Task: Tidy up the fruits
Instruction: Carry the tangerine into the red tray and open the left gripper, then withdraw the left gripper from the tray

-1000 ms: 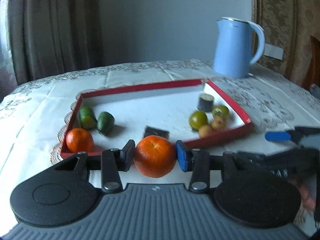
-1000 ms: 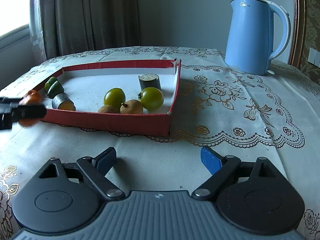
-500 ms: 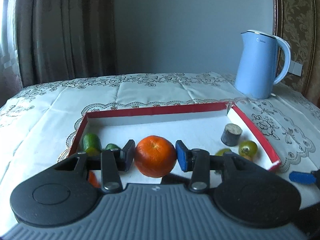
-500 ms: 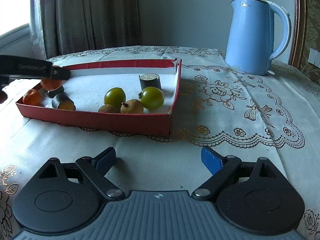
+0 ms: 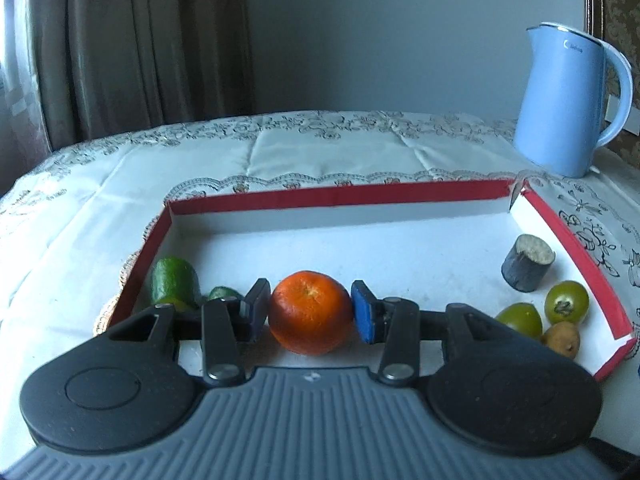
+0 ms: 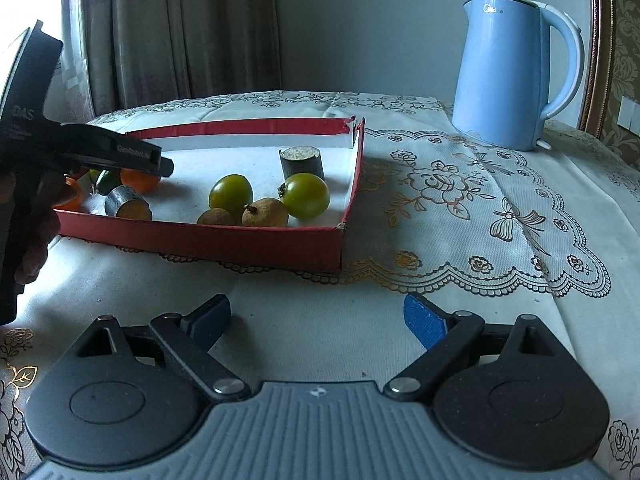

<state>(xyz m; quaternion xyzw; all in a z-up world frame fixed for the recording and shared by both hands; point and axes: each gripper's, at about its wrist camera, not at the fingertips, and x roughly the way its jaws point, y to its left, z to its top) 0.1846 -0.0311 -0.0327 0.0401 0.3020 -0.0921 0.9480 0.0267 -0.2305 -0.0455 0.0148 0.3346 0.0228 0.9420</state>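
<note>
Orange (image 5: 310, 312) pinched between my left gripper (image 5: 310, 314) pads, black pad on its left side, blue on its right, held over the white floor of the red-walled tray (image 5: 340, 196) twd the near-left part. From the right wrist view the left fingers (image 6: 152, 160) reach in over the tray's left end w/ the orange under their tip.

Tray contents: green fruit (image 5: 174, 282) hard by the left wall, a smaller green one (image 5: 222, 292) just beside it, partly hidden behind my finger. A second orange (image 6: 72, 196) sits in the near-left corner, a cut dark piece (image 6: 128, 206) near it by the front wall. Right end: dark stub (image 5: 528, 262) standing upright near the right wall, two green round fruits (image 6: 306, 194) and two small brown ones (image 6: 264, 212) clustered by the near-right corner. Middle and far half of the tray floor is bare, so room there.

My right gripper (image 6: 318, 320) hangs over the tablecloth (image 6: 480, 208) in front of the tray's front wall, jaws spread wide w/ nothing between them. Blue kettle (image 6: 516, 72) stands well apart, beyond the tray's far-right corner.
</note>
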